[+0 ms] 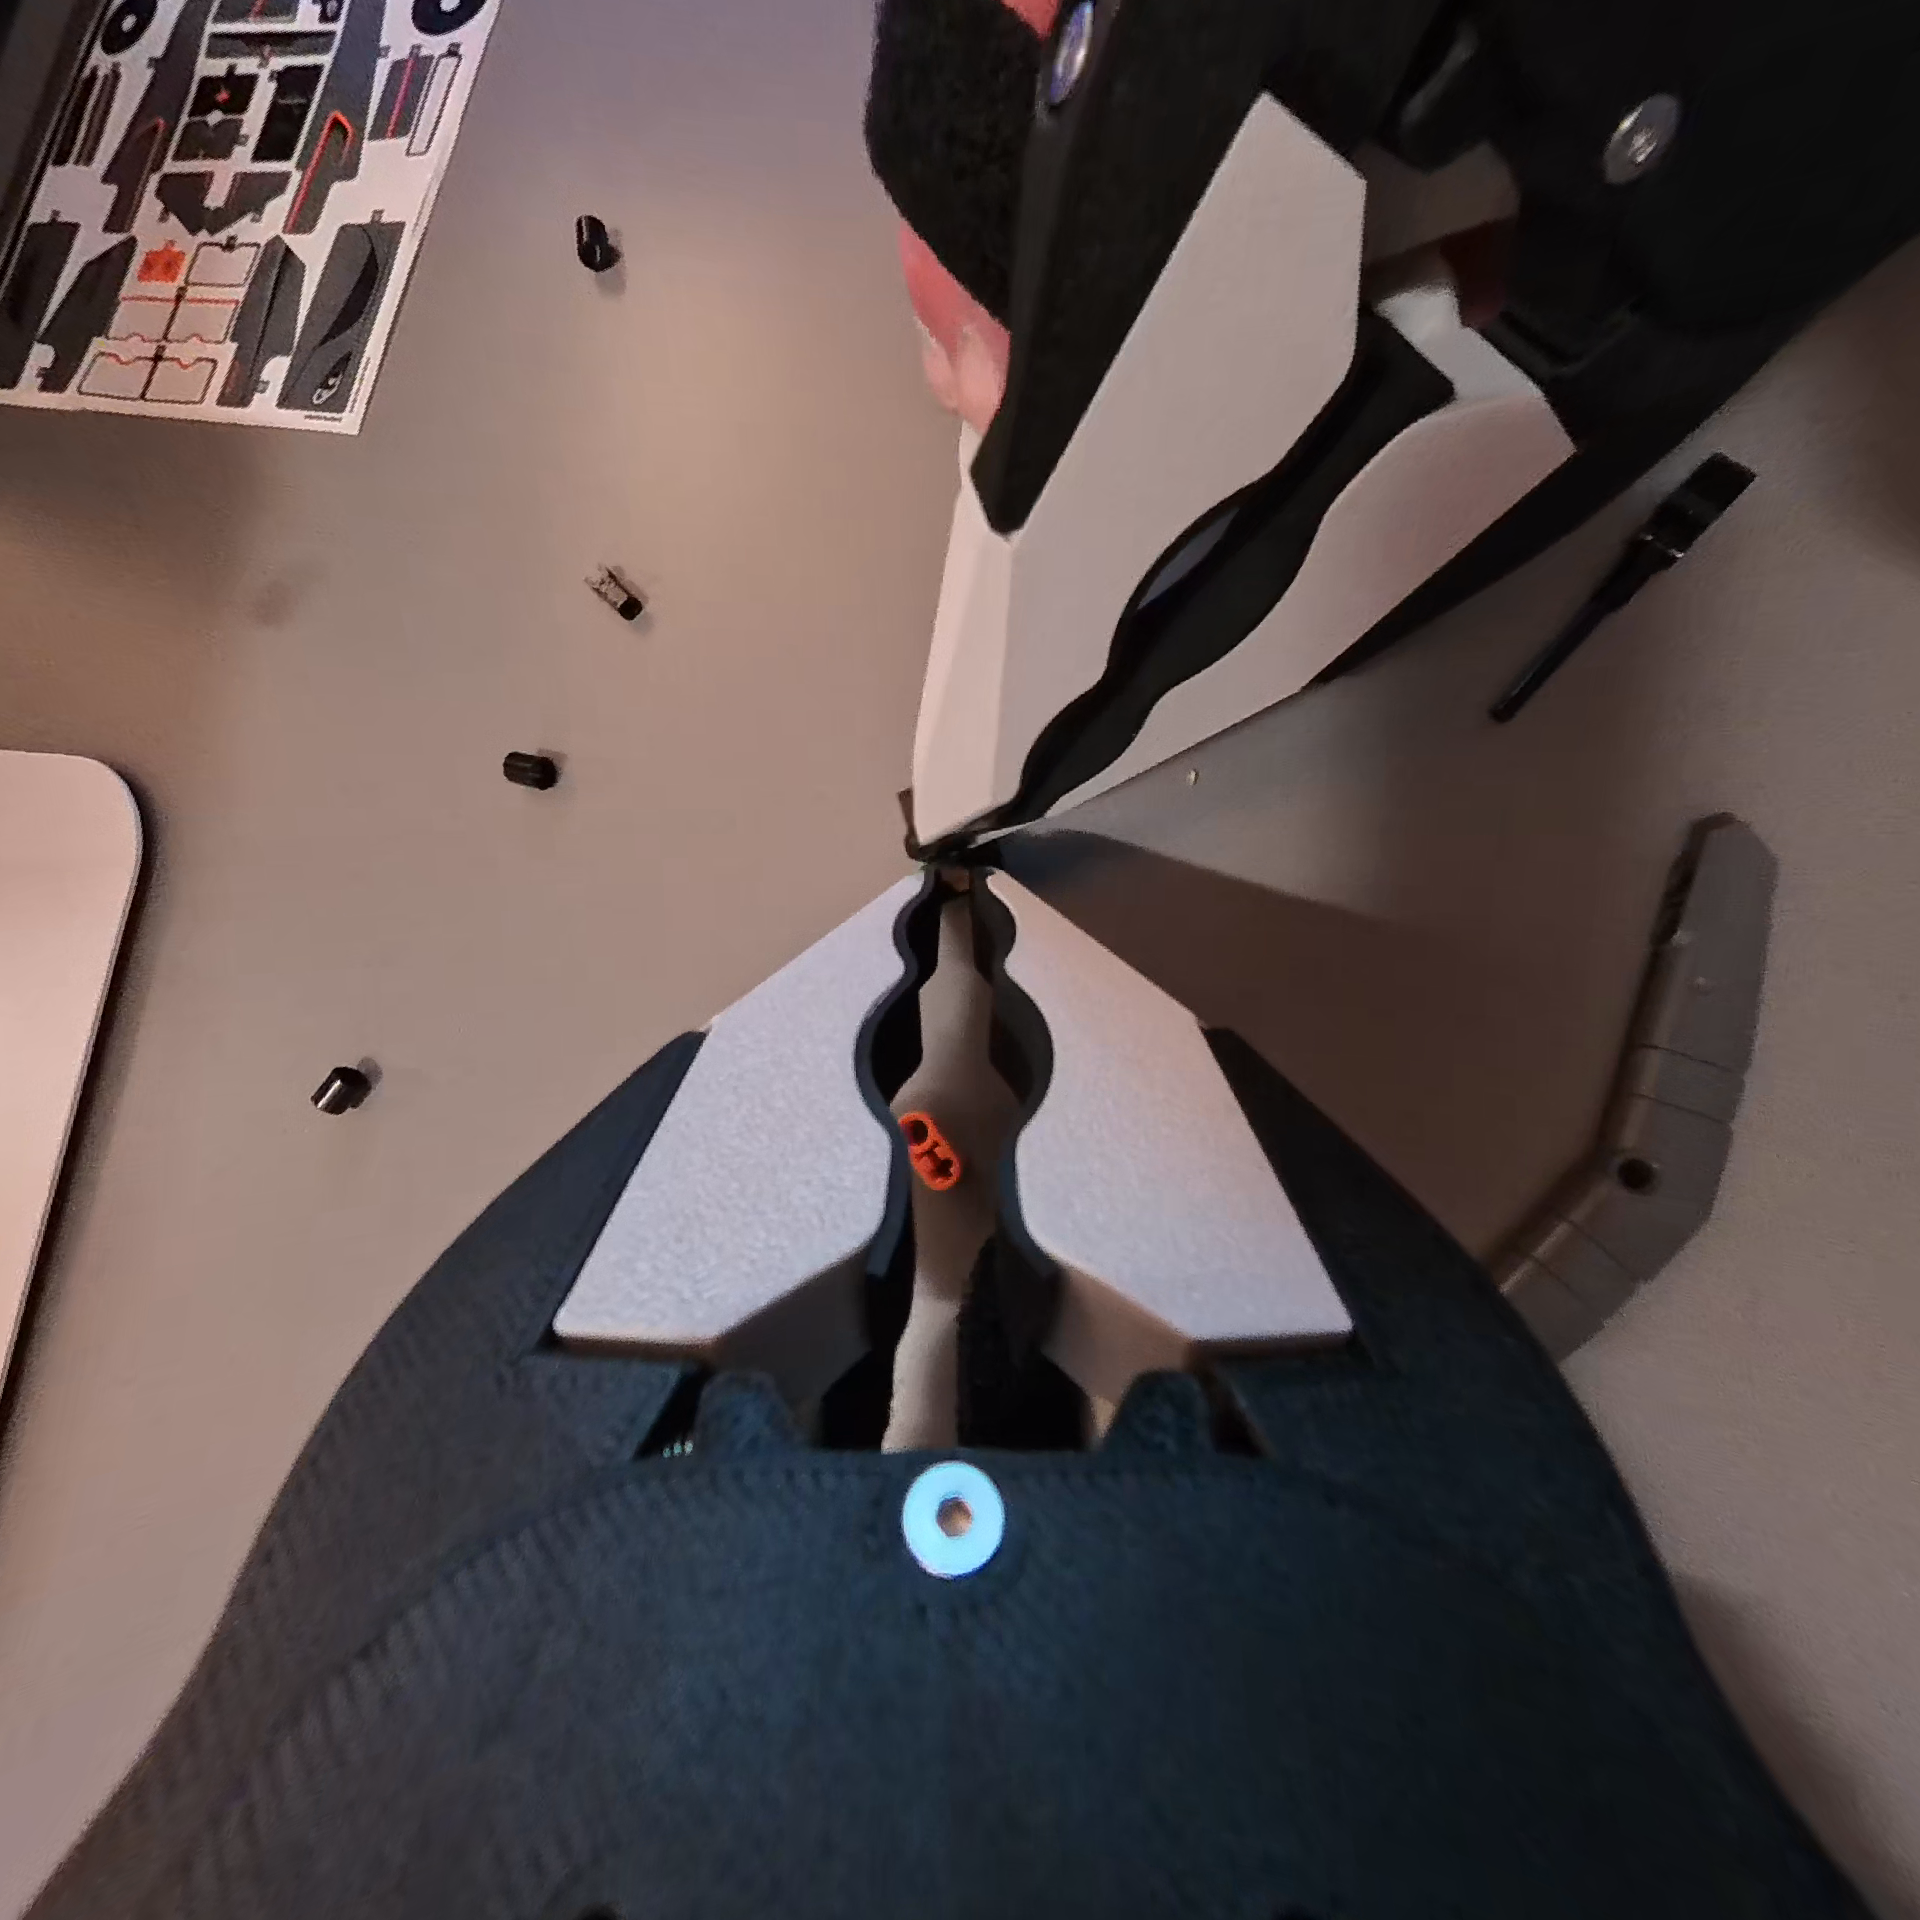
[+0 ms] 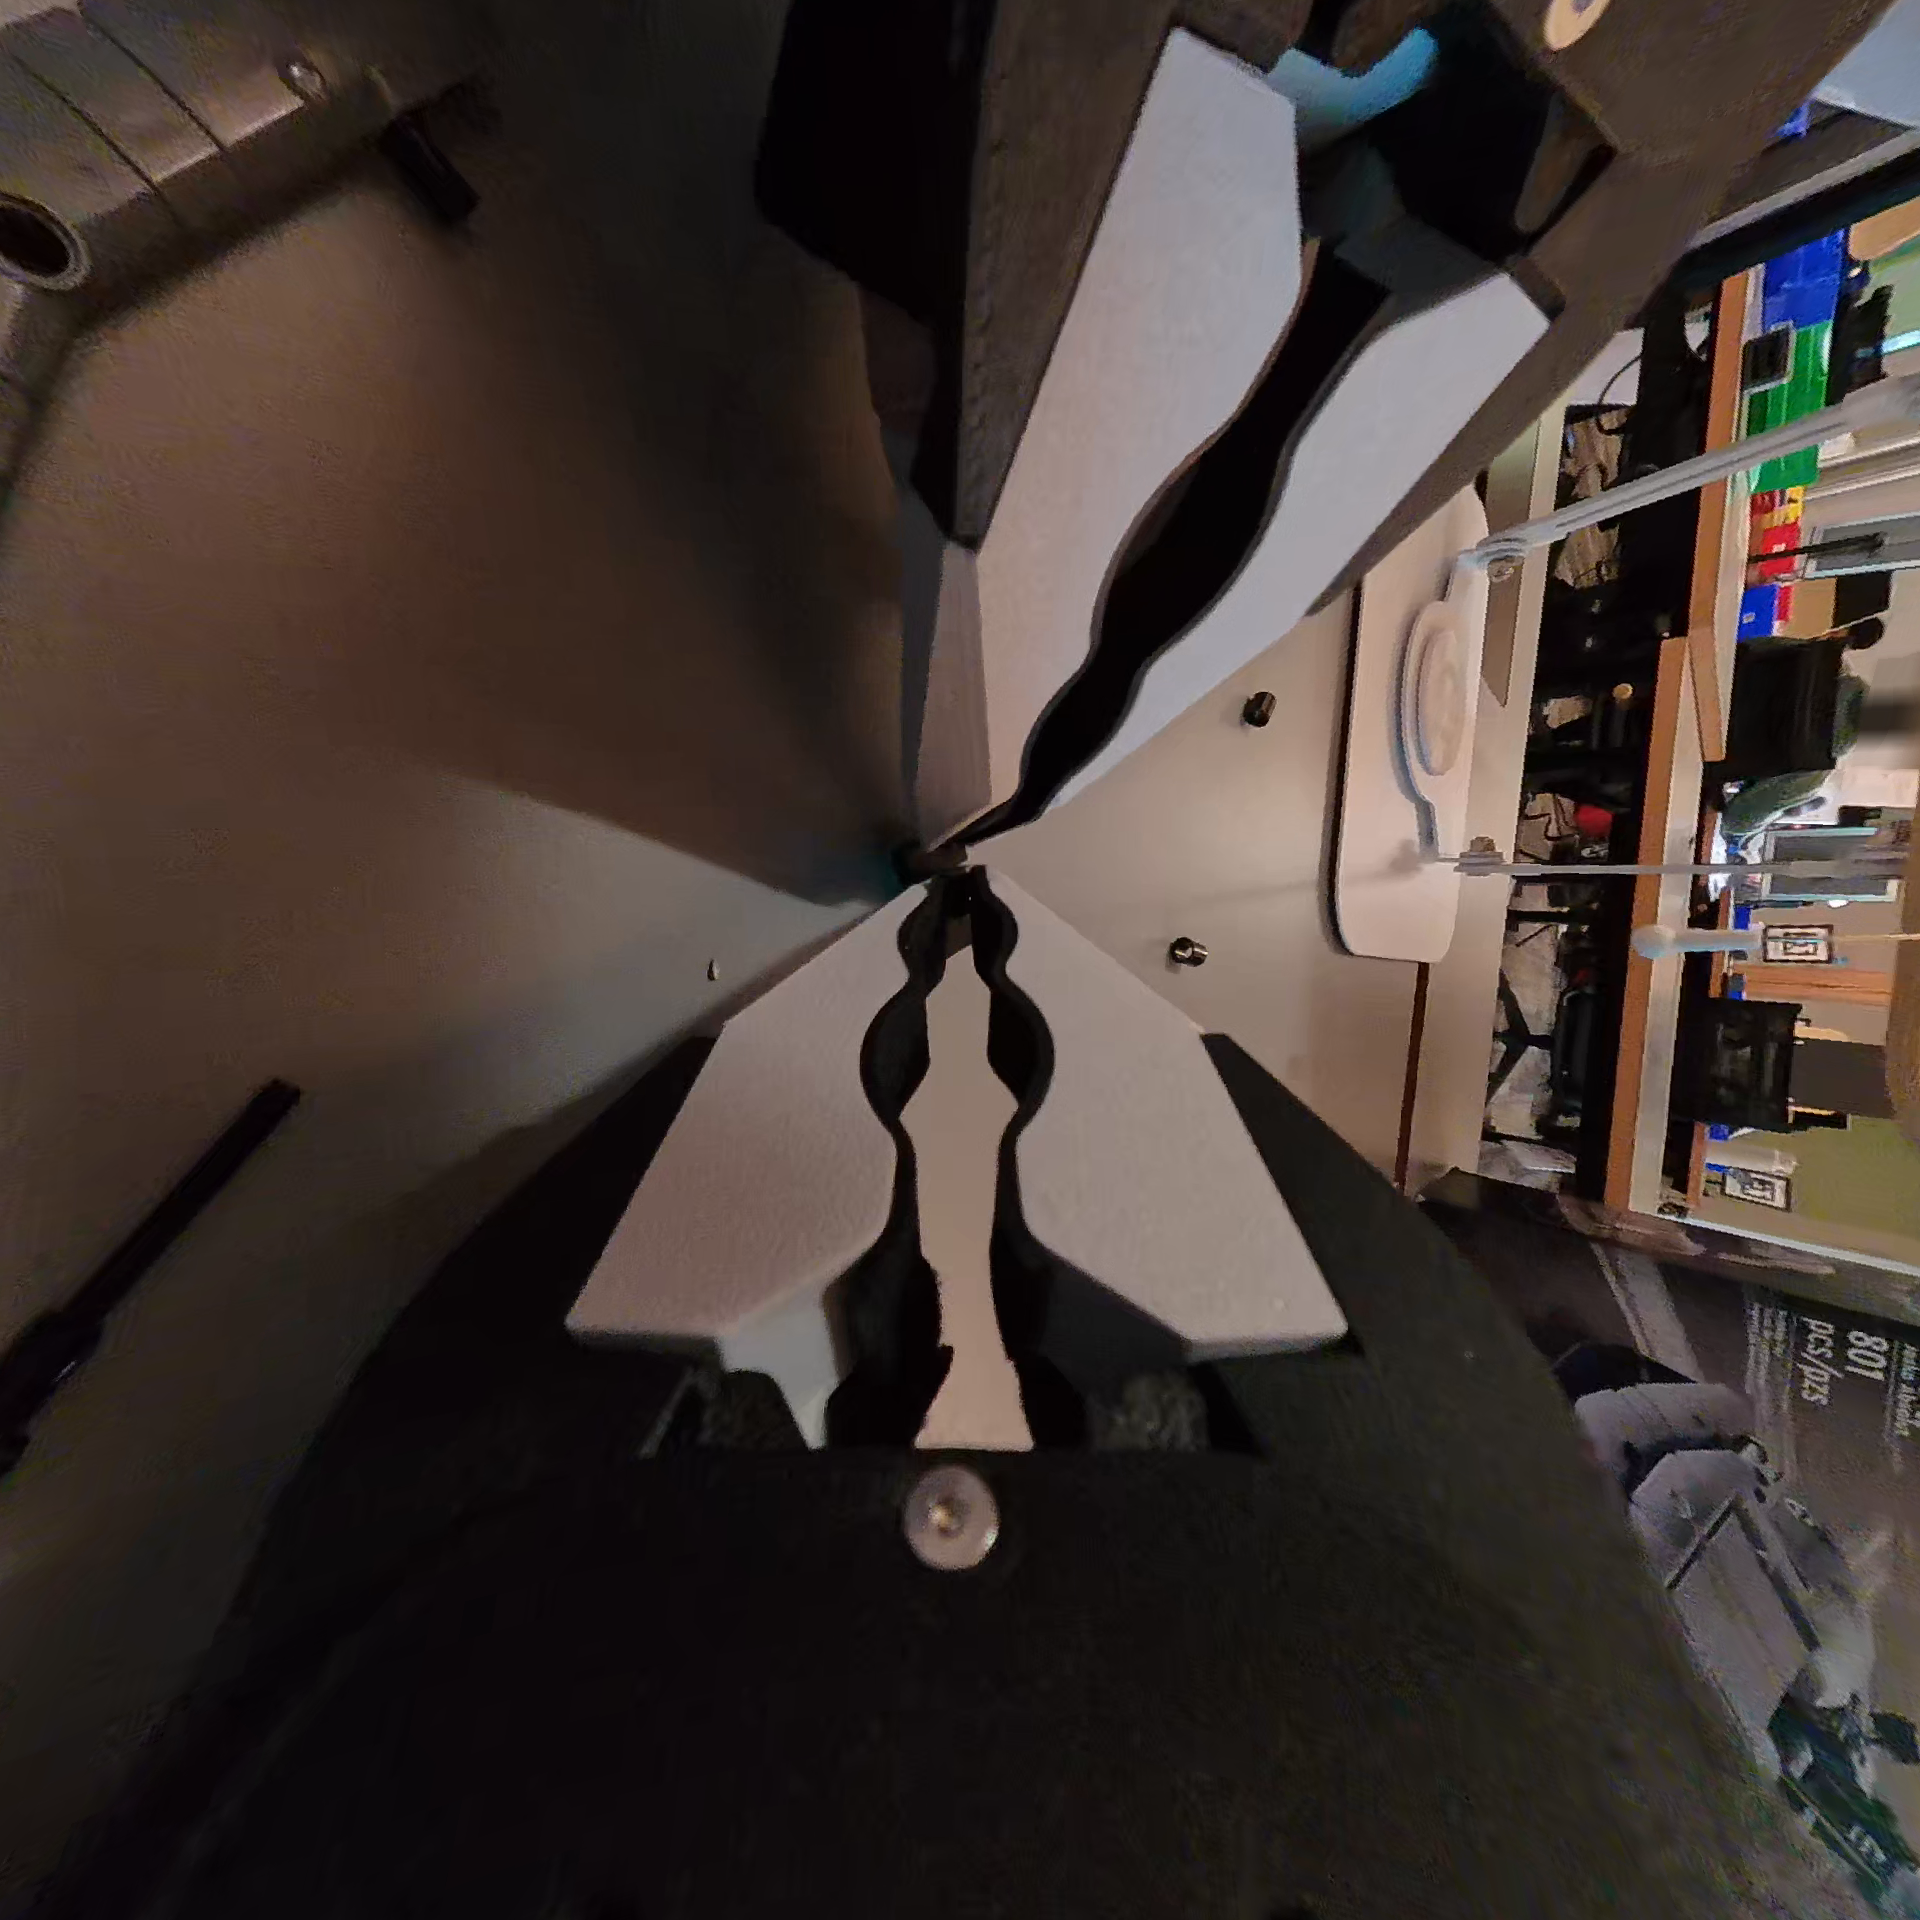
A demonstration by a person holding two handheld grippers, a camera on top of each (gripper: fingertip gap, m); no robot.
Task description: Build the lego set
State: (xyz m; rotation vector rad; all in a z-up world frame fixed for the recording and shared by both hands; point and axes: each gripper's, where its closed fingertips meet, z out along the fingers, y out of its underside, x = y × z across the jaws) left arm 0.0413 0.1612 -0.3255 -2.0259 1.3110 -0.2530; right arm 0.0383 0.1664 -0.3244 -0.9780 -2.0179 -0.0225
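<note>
white print I can make out on the dark lego box (image 2: 1787,1455) at 4 o'clock, sticker sheet (image 1: 208,197) at 11 o'clock too tiny to read

Small black pins (image 1: 531,771) are lying scattered on the counter (image 1: 727,520), an orange connector (image 1: 932,1147) is lying flat nearby, and a long black axle (image 1: 1621,592) is resting beside a grey curved panel (image 1: 1683,1060).
</note>
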